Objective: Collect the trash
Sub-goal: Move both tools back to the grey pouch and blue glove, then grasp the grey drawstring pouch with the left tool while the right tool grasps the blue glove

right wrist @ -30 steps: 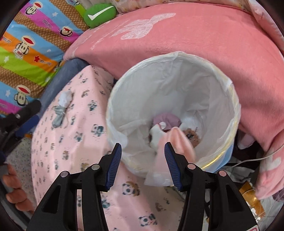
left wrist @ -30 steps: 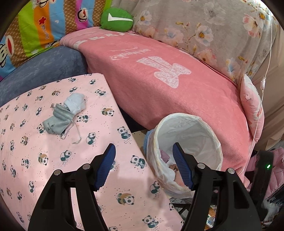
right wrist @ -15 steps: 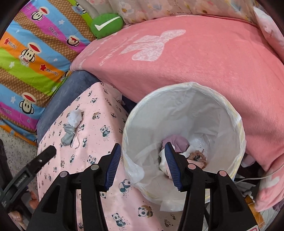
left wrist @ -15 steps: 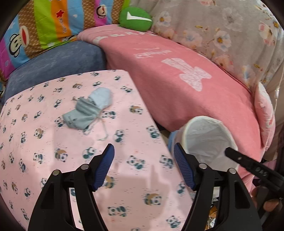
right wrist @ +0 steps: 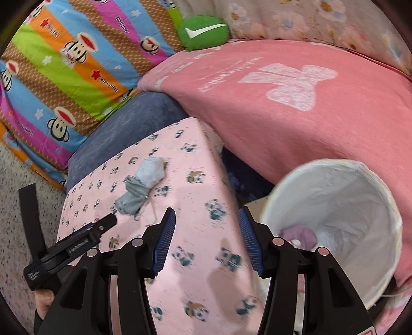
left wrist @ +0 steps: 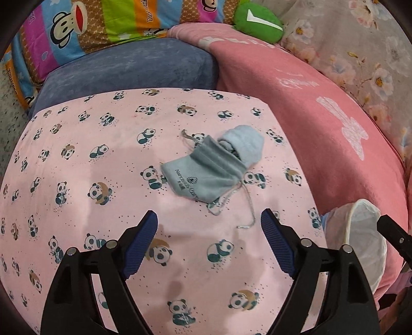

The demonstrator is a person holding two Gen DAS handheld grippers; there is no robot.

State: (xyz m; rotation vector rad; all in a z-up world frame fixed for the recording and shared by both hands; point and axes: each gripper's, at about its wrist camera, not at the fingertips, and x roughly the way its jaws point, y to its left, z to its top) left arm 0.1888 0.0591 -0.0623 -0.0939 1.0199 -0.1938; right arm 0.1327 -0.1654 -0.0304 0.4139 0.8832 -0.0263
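A grey drawstring pouch (left wrist: 203, 177) with a pale blue cloth (left wrist: 244, 147) tucked at its mouth lies on the pink panda-print table cover (left wrist: 77, 185). My left gripper (left wrist: 209, 226) is open and empty, just short of the pouch. In the right wrist view the pouch (right wrist: 134, 195) lies left of centre, and the left gripper (right wrist: 74, 242) reaches toward it. My right gripper (right wrist: 207, 226) is open and empty above the table's right edge. The white-lined trash bin (right wrist: 334, 226) stands right of the table, with pink and white trash inside. It also shows in the left wrist view (left wrist: 360, 232).
A pink blanket (left wrist: 309, 103) covers the sofa behind the table and bin. A blue cushion (left wrist: 128, 69), a striped monkey-print quilt (right wrist: 64, 77) and a green pillow (left wrist: 257, 23) lie at the back. Speckled floor (right wrist: 15, 195) shows at the left.
My left gripper has swung left from the bin toward the pouch on the table. My right gripper has pulled back from over the bin and turned left; the bin now sits at its right.
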